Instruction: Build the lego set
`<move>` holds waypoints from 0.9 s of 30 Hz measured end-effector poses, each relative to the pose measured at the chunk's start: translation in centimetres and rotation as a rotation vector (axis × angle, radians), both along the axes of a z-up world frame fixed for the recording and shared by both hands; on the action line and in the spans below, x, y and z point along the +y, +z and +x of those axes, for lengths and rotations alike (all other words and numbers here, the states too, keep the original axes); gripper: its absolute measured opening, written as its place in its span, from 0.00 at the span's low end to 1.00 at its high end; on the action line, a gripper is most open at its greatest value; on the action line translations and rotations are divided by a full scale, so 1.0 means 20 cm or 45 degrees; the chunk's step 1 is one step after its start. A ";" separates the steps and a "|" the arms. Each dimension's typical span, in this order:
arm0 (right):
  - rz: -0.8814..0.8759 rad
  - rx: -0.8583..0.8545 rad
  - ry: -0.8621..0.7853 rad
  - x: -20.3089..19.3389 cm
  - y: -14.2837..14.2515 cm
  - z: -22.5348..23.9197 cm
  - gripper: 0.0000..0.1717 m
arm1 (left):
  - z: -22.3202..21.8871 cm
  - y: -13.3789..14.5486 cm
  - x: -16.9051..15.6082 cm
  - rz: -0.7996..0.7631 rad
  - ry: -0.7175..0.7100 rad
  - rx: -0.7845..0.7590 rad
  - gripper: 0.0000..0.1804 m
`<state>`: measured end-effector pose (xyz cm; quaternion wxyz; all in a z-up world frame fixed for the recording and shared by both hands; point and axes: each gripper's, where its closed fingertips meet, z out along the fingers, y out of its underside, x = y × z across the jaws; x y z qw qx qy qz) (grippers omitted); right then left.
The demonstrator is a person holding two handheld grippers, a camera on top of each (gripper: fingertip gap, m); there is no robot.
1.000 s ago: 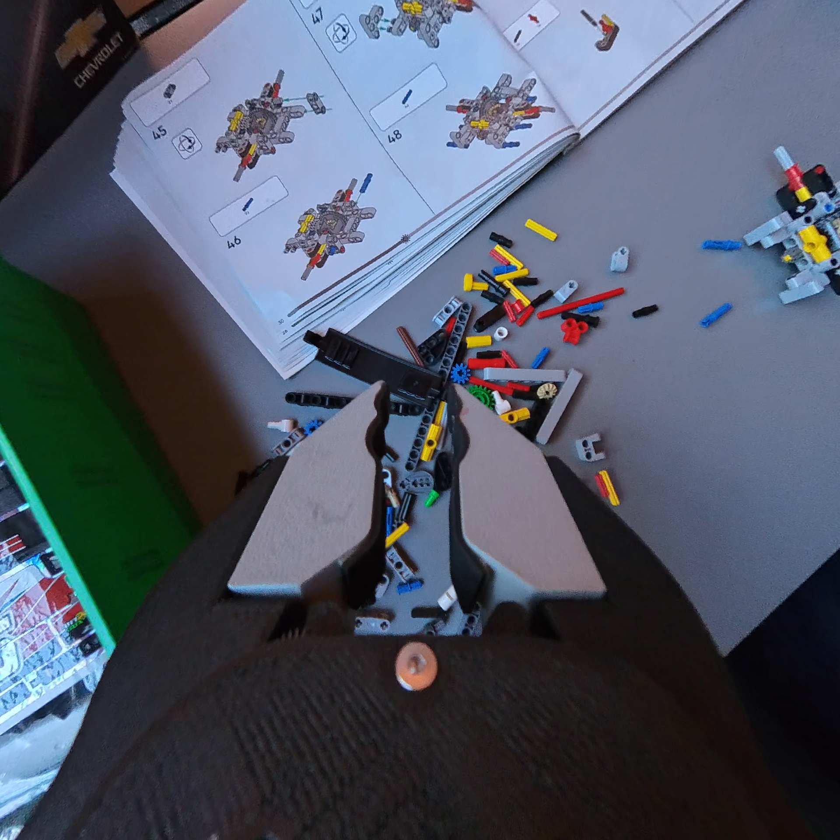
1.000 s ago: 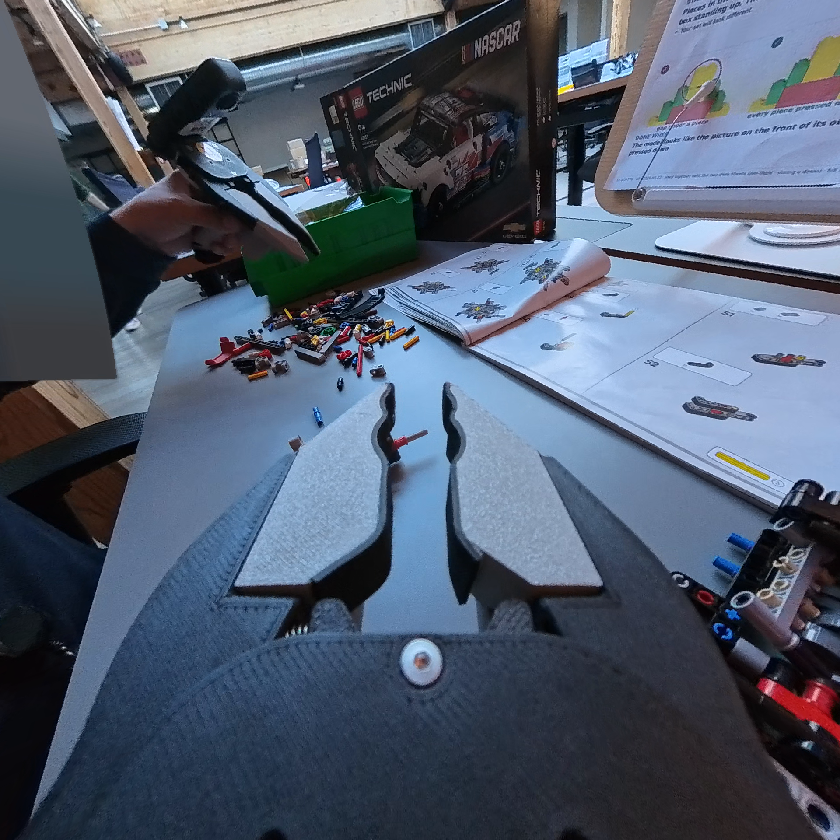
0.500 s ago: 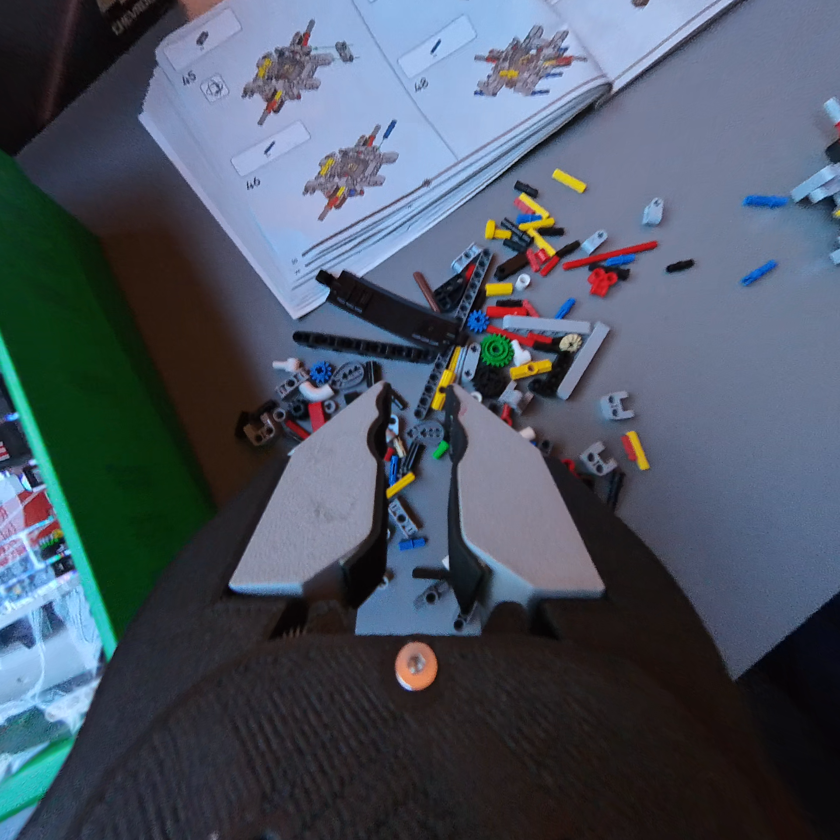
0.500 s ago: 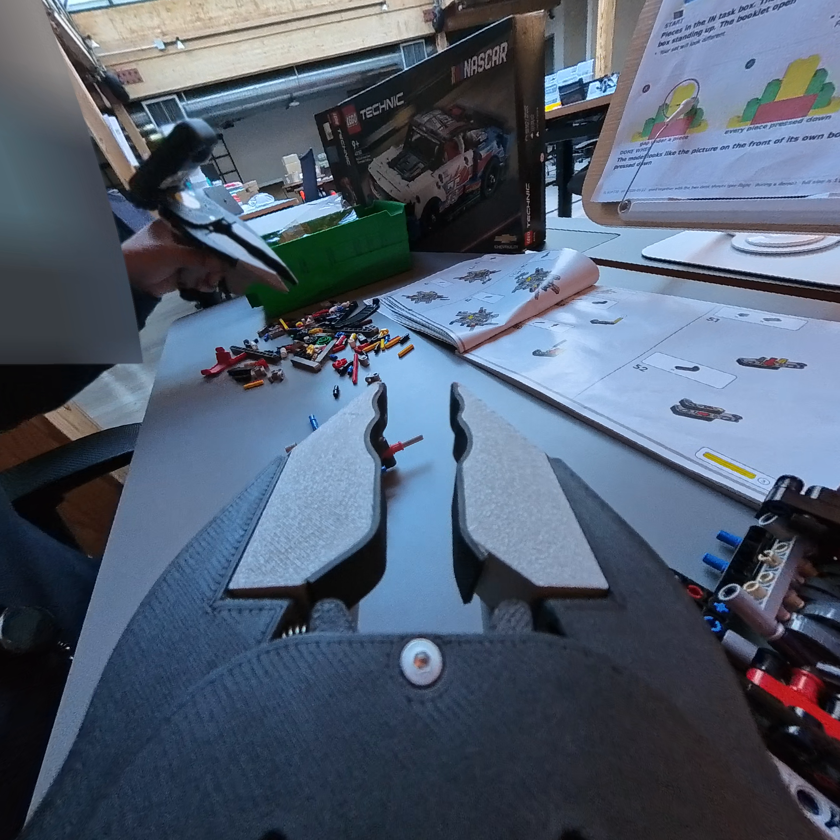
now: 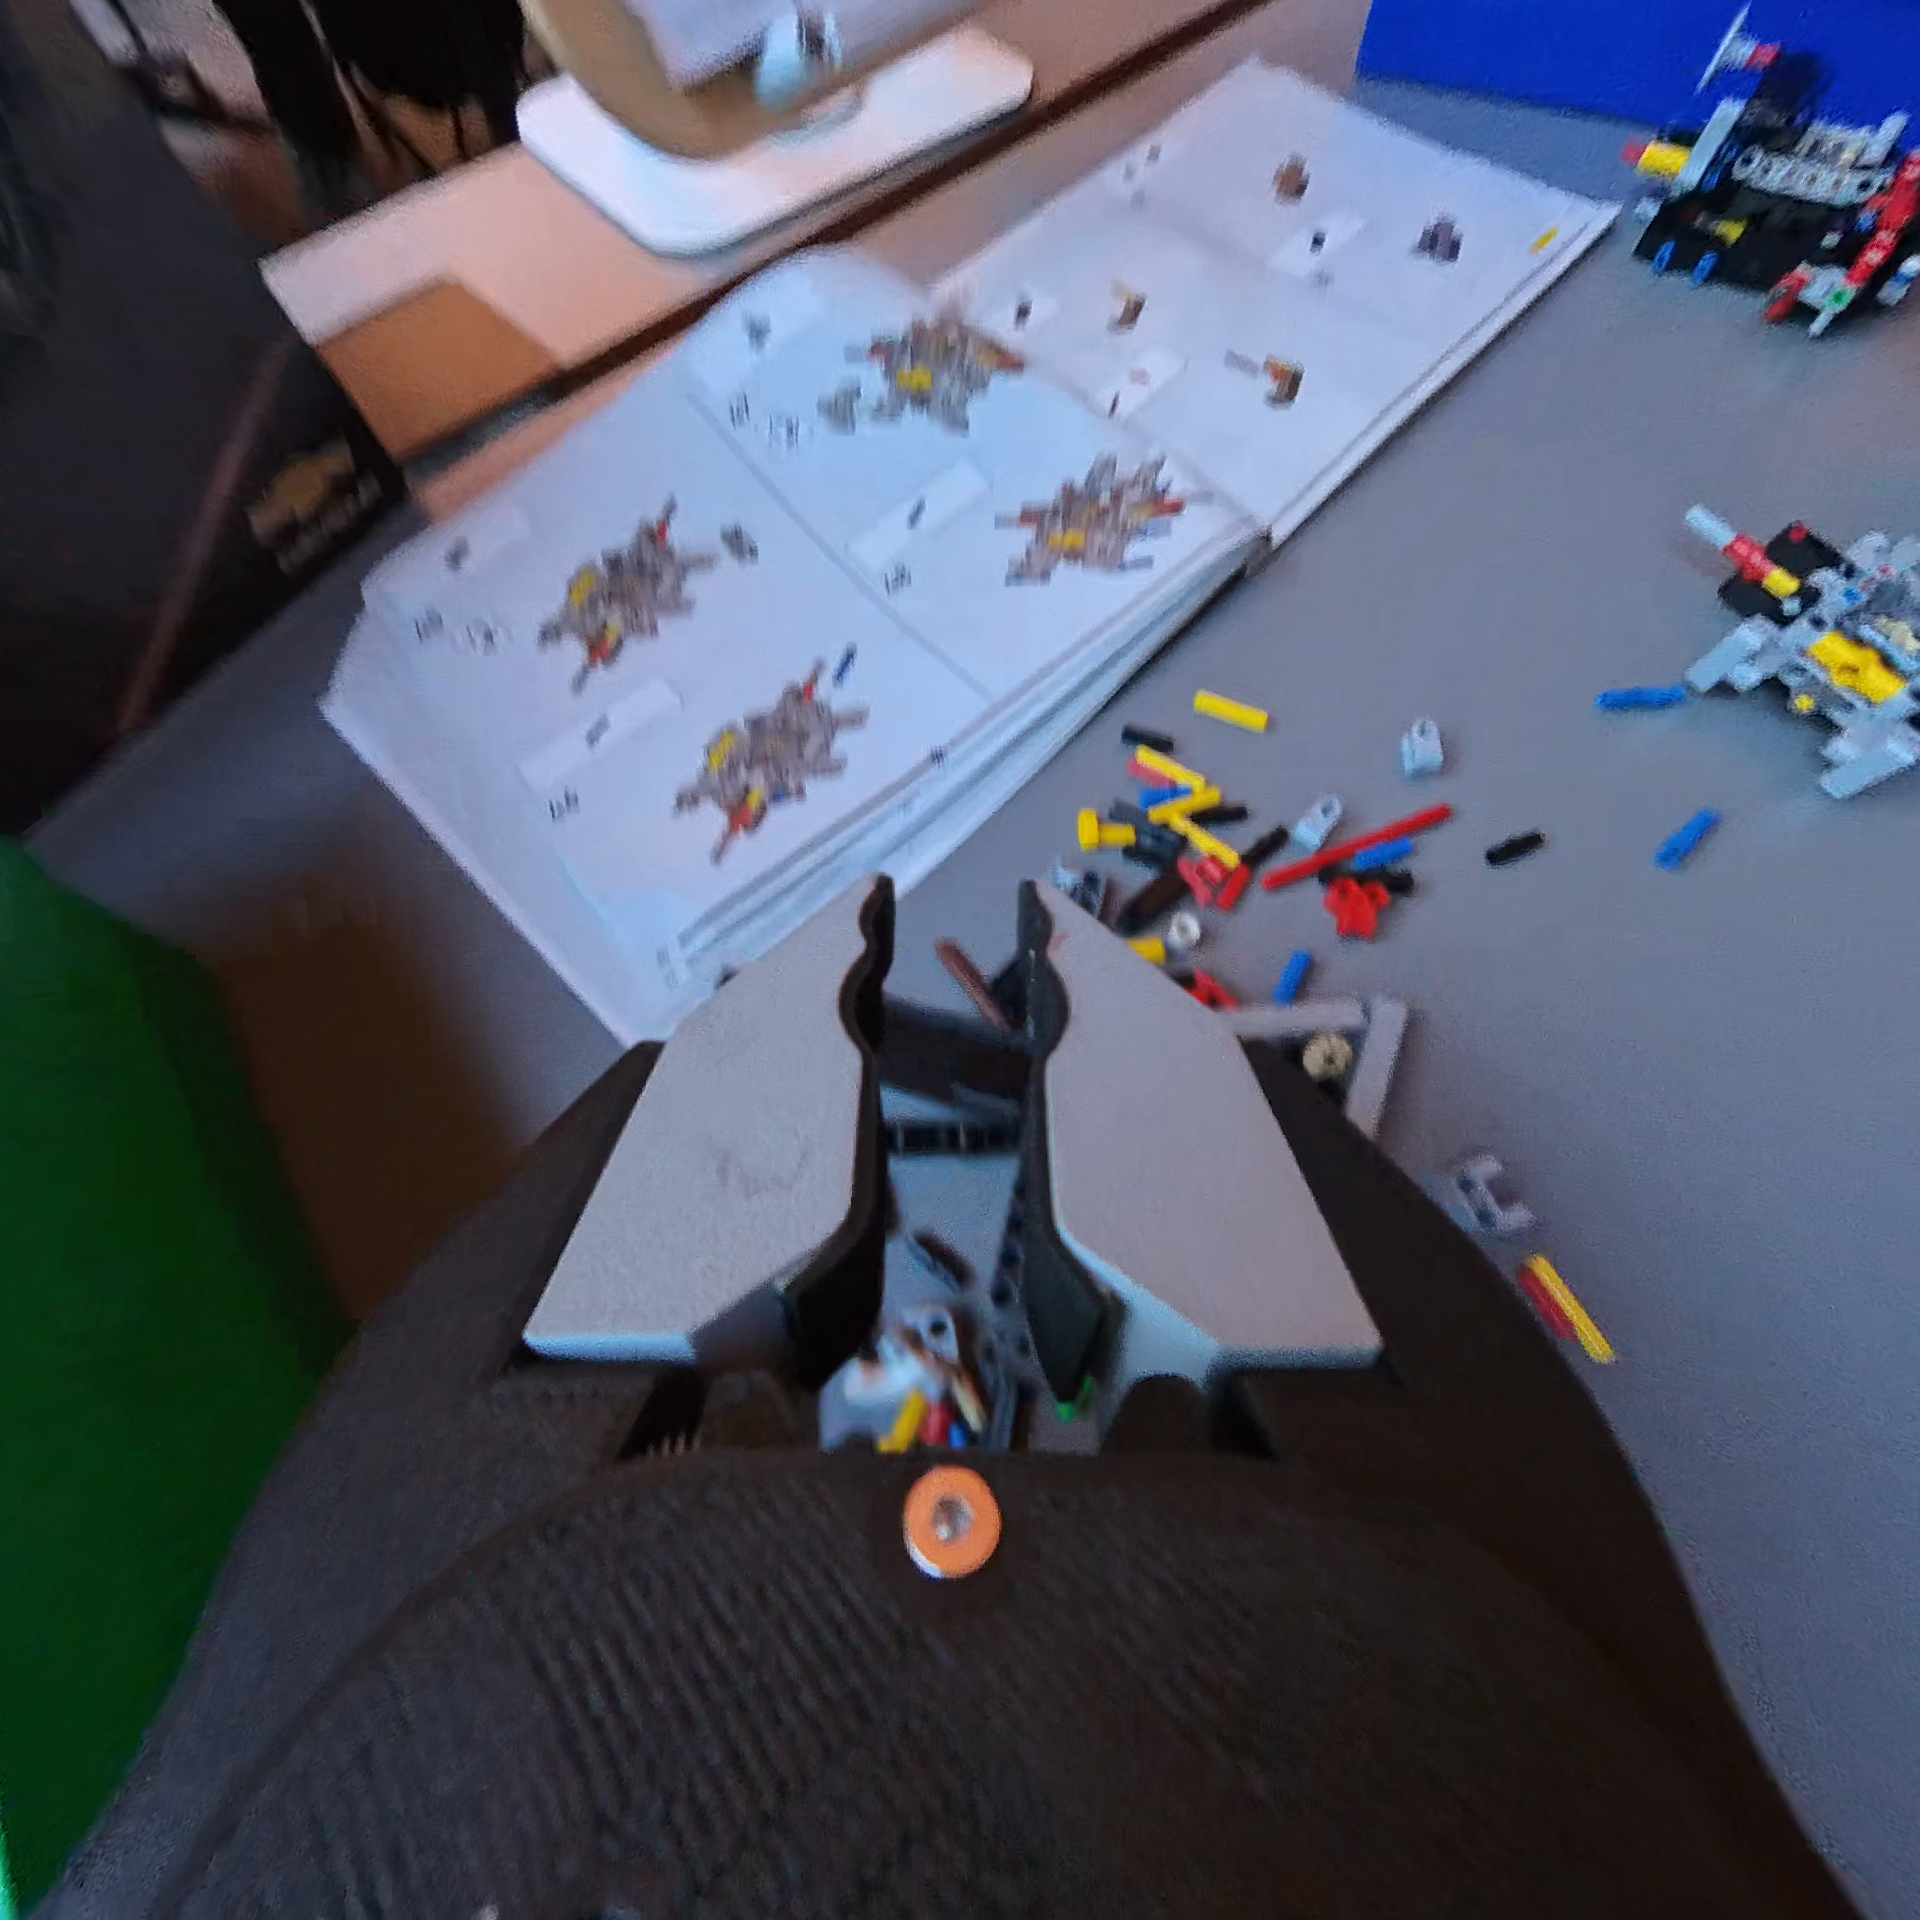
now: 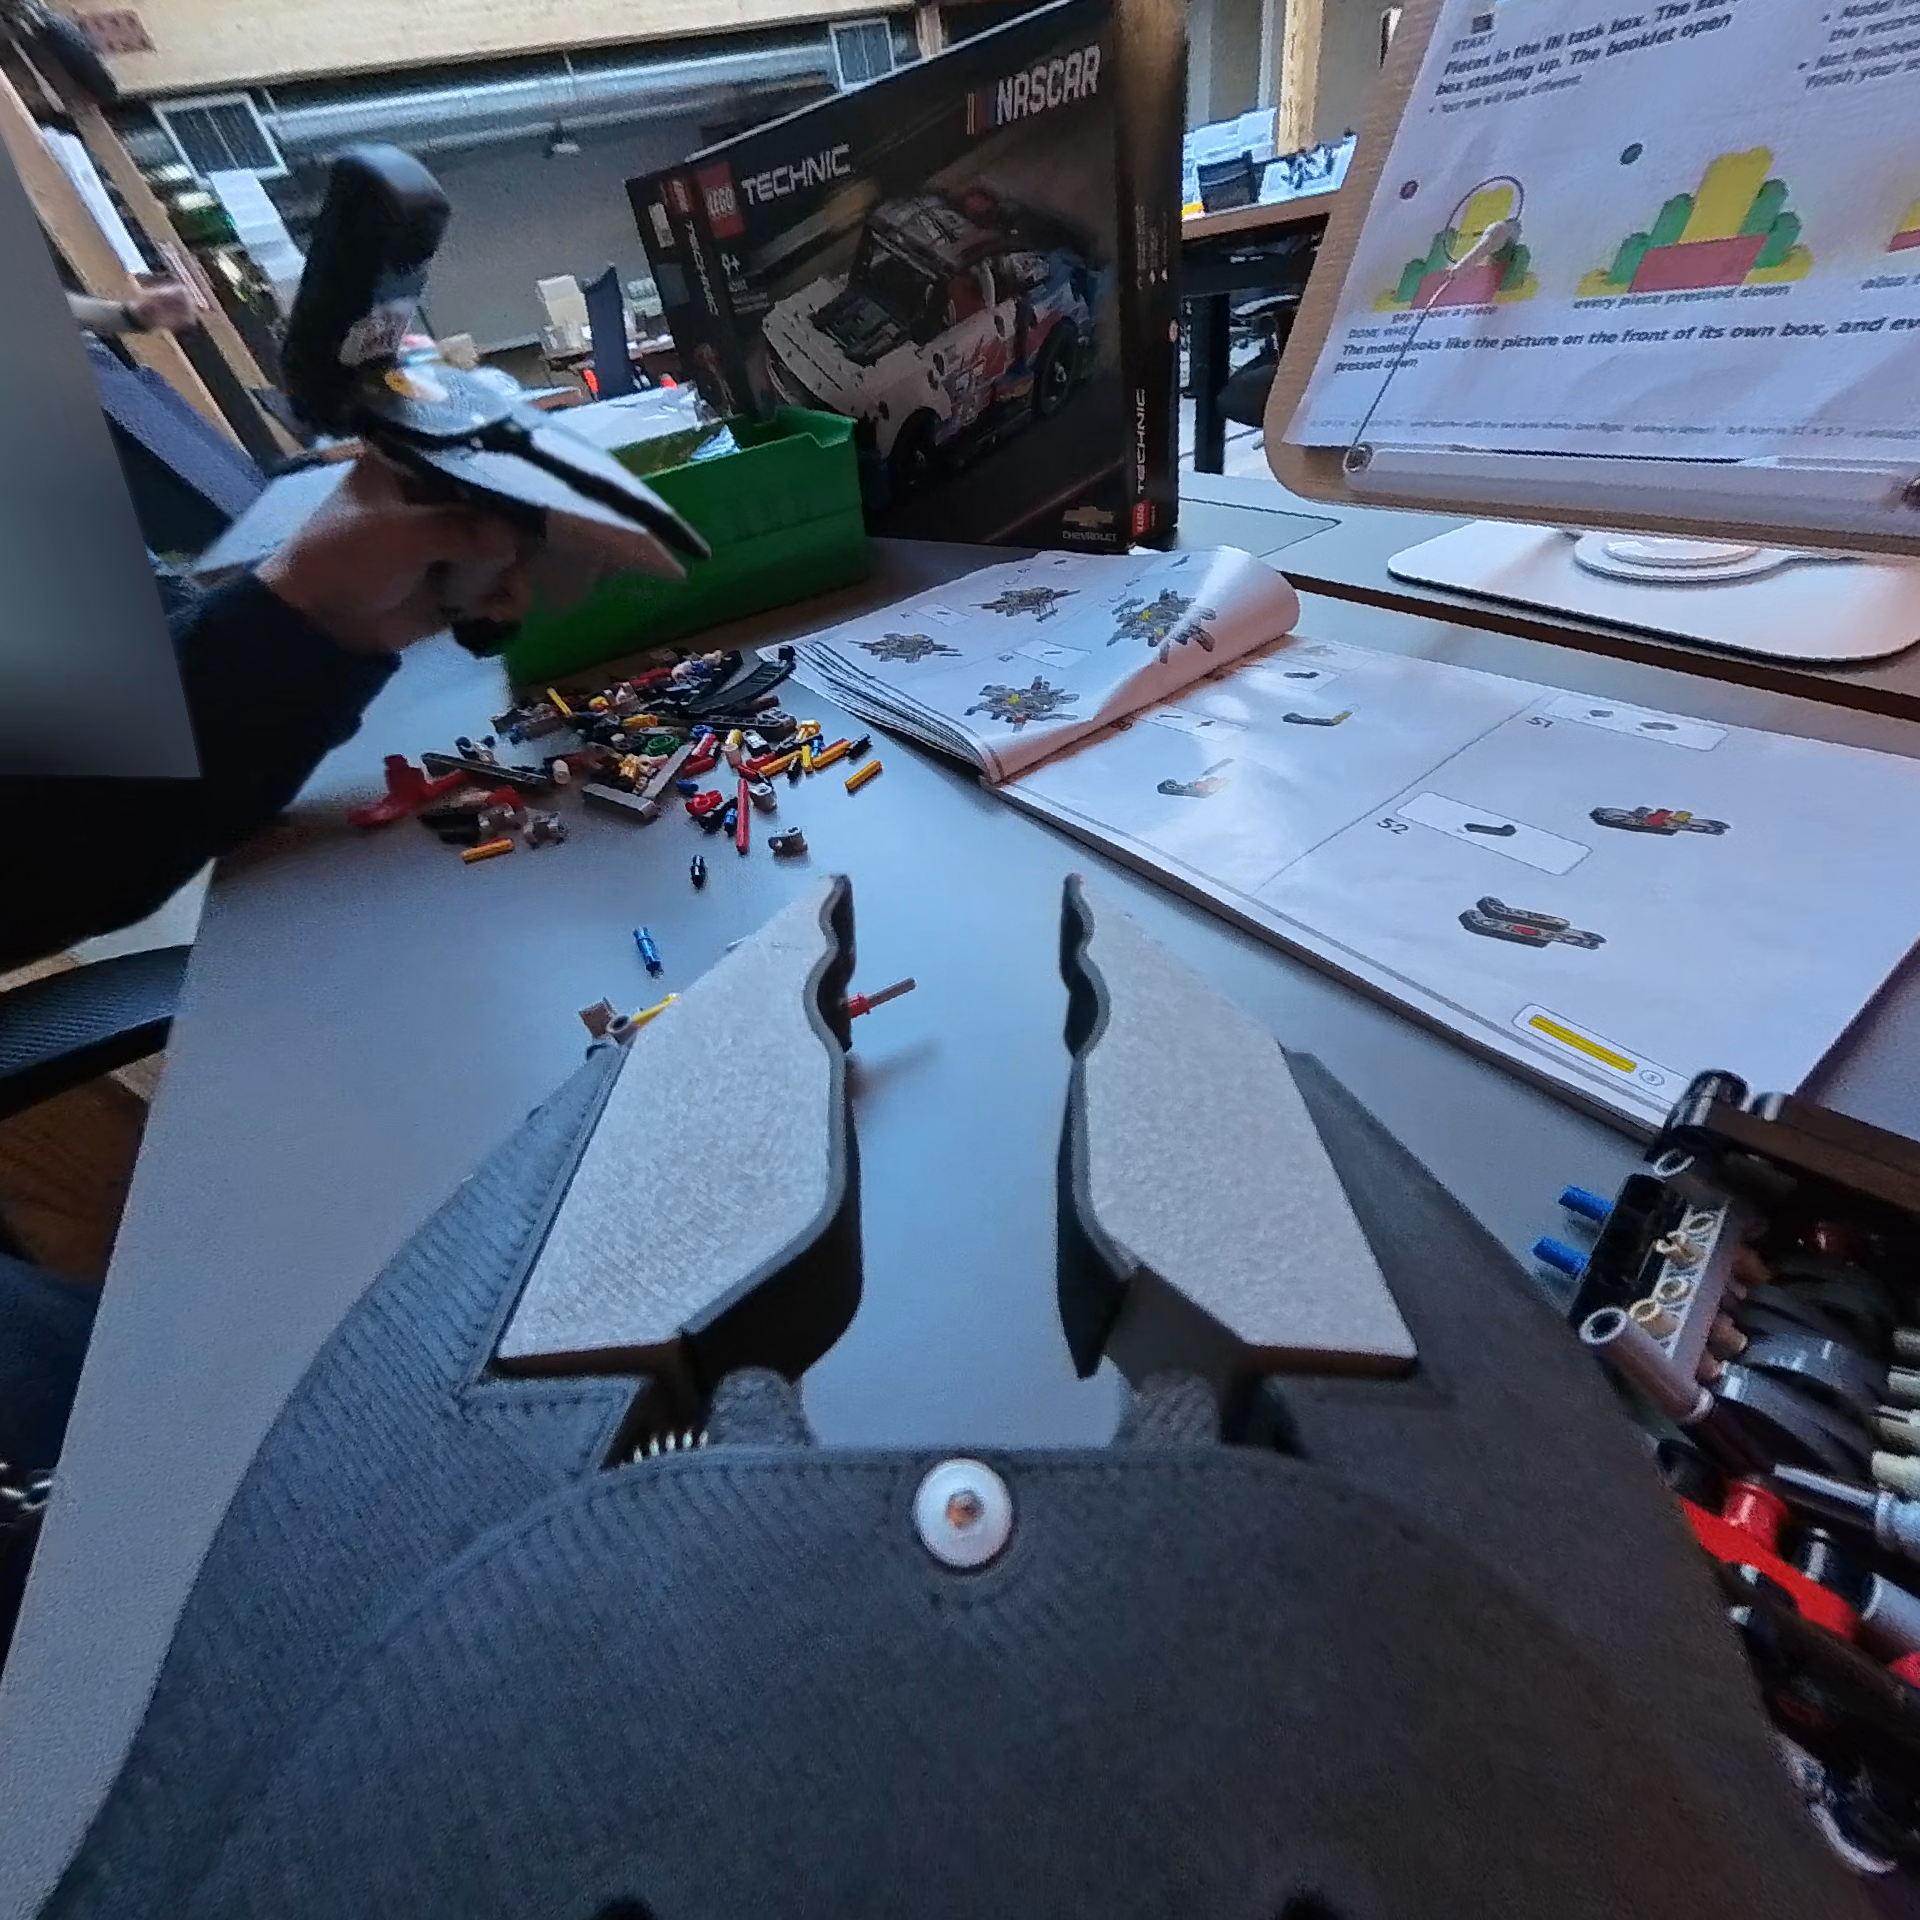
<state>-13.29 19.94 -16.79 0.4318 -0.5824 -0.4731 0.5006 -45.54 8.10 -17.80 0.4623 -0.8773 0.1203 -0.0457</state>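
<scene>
Hovering over the scattered brick pieces (image 5: 1226,831) beside the instruction booklet (image 5: 810,540), our left tongs (image 5: 956,904) stand parted, gripping nothing; our right tongs (image 6: 945,904) gape above bare worktop (image 6: 395,1039), a red-tipped pin (image 6: 878,997) just beside one finger.

Green bin (image 6: 727,540), booklet (image 6: 1351,790), box (image 6: 935,281)

Open-plan workshop, timber beams (image 6: 260,42), exposed duct (image 6: 436,109), rows of desks (image 6: 1257,223), toy-brick box (image 6: 935,281)

Grey table (image 6: 987,831), open instruction booklet (image 6: 1351,790), scattered small building pieces (image 6: 644,748), green bin (image 6: 727,551)
</scene>
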 end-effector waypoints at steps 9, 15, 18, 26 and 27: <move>0.082 -0.079 -0.072 0.03 -0.03 -0.02 0.25 | 0.00 0.13 0.20 0.250 0.021 0.150 0.14; 0.114 -0.092 -0.056 0.04 -0.04 -0.07 0.26 | -0.03 0.12 0.19 0.255 0.093 0.066 0.14; 0.112 -0.081 -0.038 0.05 -0.03 -0.10 0.26 | -0.05 0.12 0.18 0.242 0.121 0.048 0.12; 0.096 -0.043 0.026 0.07 -0.02 -0.18 0.27 | -0.08 0.12 0.17 0.219 0.159 0.035 0.09; 0.094 -0.040 0.035 0.07 -0.01 -0.19 0.27 | -0.08 0.11 0.17 0.211 0.160 0.031 0.09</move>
